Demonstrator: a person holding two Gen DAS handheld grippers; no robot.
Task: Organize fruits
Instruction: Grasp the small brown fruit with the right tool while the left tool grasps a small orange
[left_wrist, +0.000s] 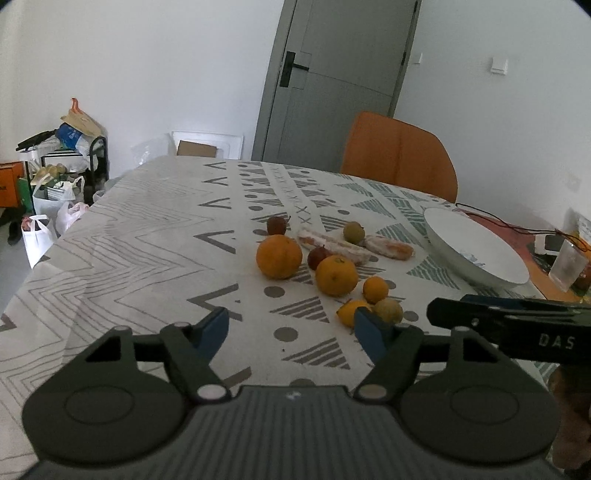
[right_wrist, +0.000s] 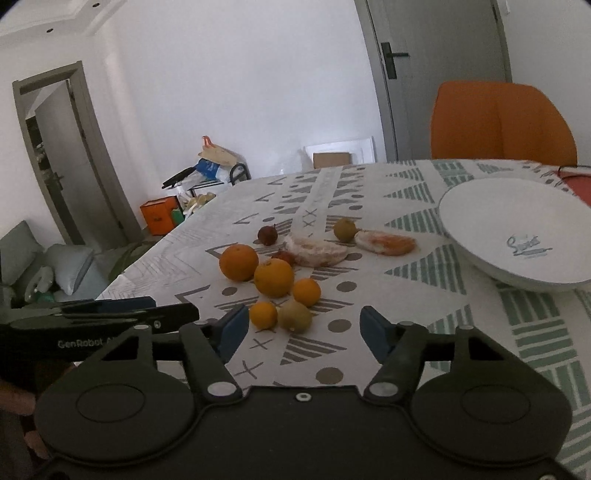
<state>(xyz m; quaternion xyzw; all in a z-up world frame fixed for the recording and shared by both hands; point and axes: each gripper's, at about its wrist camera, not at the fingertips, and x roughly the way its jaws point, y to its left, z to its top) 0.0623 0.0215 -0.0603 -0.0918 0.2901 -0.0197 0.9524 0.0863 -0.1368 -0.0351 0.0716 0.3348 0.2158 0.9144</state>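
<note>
Fruit cluster mid-desk on the patterned tablecloth (left_wrist: 147, 236): two big oranges (left_wrist: 279, 256) and (left_wrist: 336, 275), side by side, near but apart; small orange (left_wrist: 375, 290) just right of them; nearest row a yellow-orange citrus (left_wrist: 349, 312) touching a dull greenish round fruit (left_wrist: 388, 310). Behind: two small dark red fruits (left_wrist: 276, 225) and (left_wrist: 318, 257), a green-yellow one (left_wrist: 354, 232). Two elongated netted fruit pieces (left_wrist: 332, 245) and (left_wrist: 391, 248) lie end to end, long axes running left-right, slightly toward near-right. White plate (right_wrist: 517, 221) sits right of the fruit, well apart, printed logo inside; far edge cut off in the right wrist view. Left tongs (left_wrist: 291, 328) spread wide, empty, above the desk, right pad overlapping the near citrus in view, contact unclear. Right tongs (right_wrist: 301, 328) wide apart, empty, near citrus pair between the pads in view. Orange chair (right_wrist: 502, 122) behind desk.
</note>
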